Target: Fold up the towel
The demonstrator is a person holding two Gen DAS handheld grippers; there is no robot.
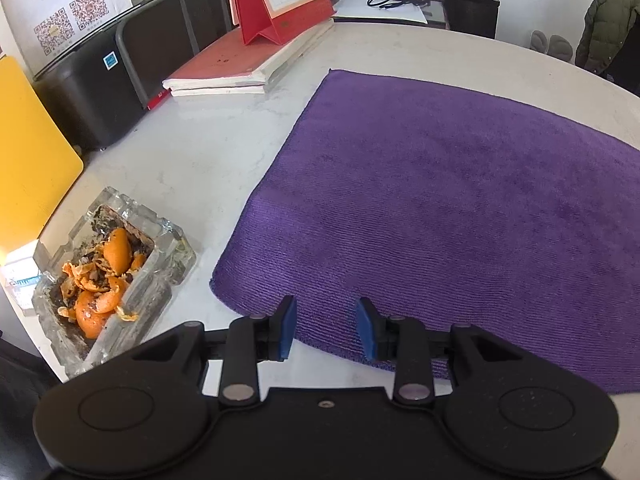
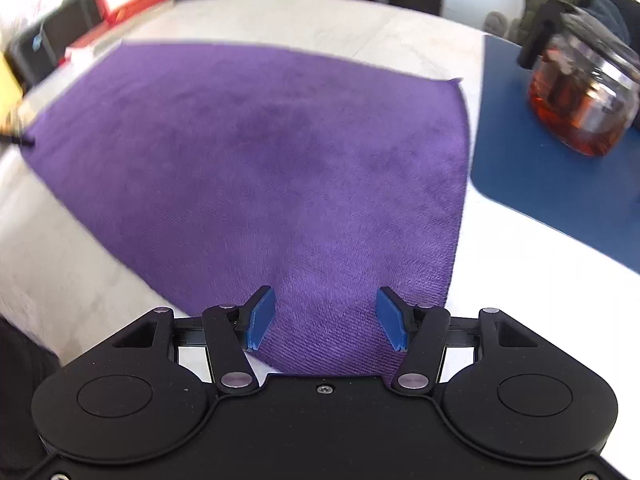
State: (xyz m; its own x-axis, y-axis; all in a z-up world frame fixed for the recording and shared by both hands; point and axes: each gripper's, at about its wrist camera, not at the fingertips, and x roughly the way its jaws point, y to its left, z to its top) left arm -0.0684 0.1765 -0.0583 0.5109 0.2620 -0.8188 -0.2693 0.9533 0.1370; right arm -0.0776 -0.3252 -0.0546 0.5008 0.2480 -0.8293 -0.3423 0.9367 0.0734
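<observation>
Flat on the tabletop (image 1: 224,152), a purple towel (image 1: 460,200) lies unfolded.
Left gripper (image 1: 326,328) and right gripper (image 2: 326,318) hover over its near edge, jaws apart, holding nothing.

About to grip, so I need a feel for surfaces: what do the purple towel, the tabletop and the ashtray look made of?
Purple towel: soft microfibre-like cloth, matte, with fine ribbed pile. Tabletop: pale, smooth, faintly veined, probably marble or a stone-look laminate. Ashtray: thick clear glass with a moulded, notched rim, soiled, holding orange peel.
</observation>
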